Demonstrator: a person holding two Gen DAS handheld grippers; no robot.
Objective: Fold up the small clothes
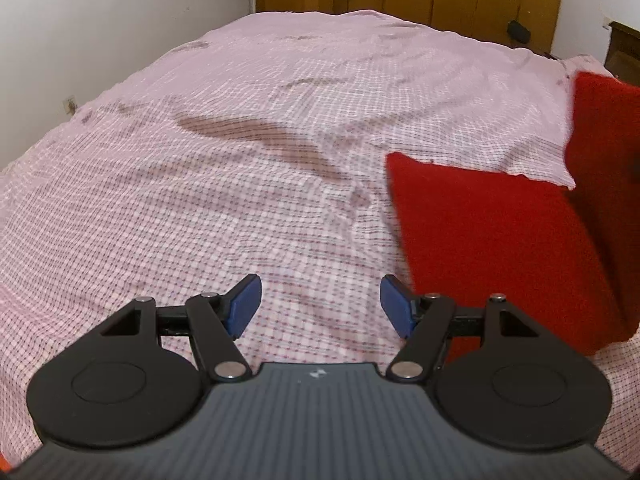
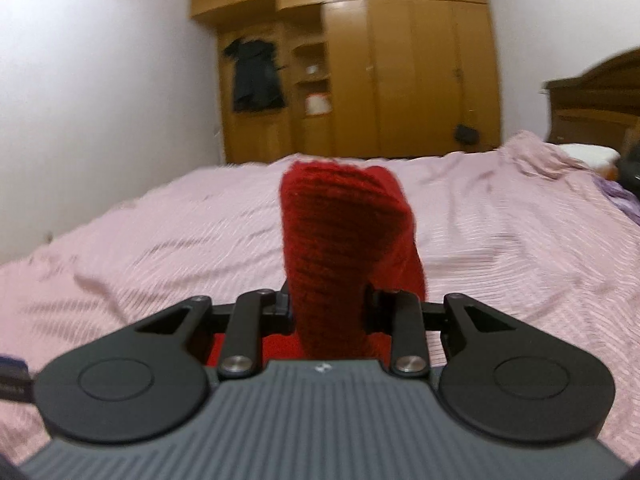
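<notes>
A red knitted garment (image 1: pixel 500 248) lies partly on the pink checked bed sheet (image 1: pixel 240 152) at the right of the left wrist view, its right part lifted up. My left gripper (image 1: pixel 320 304) is open and empty, low over the sheet just left of the garment. My right gripper (image 2: pixel 328 312) is shut on the red garment (image 2: pixel 340 240), which bunches up between its jaws and hides the fingertips.
A white wall runs along the bed's left side. A wooden wardrobe (image 2: pixel 400 80) stands beyond the bed's far end, with a dark garment (image 2: pixel 256 76) hanging on it. A wooden headboard (image 2: pixel 592 96) and bunched bedding are at the right.
</notes>
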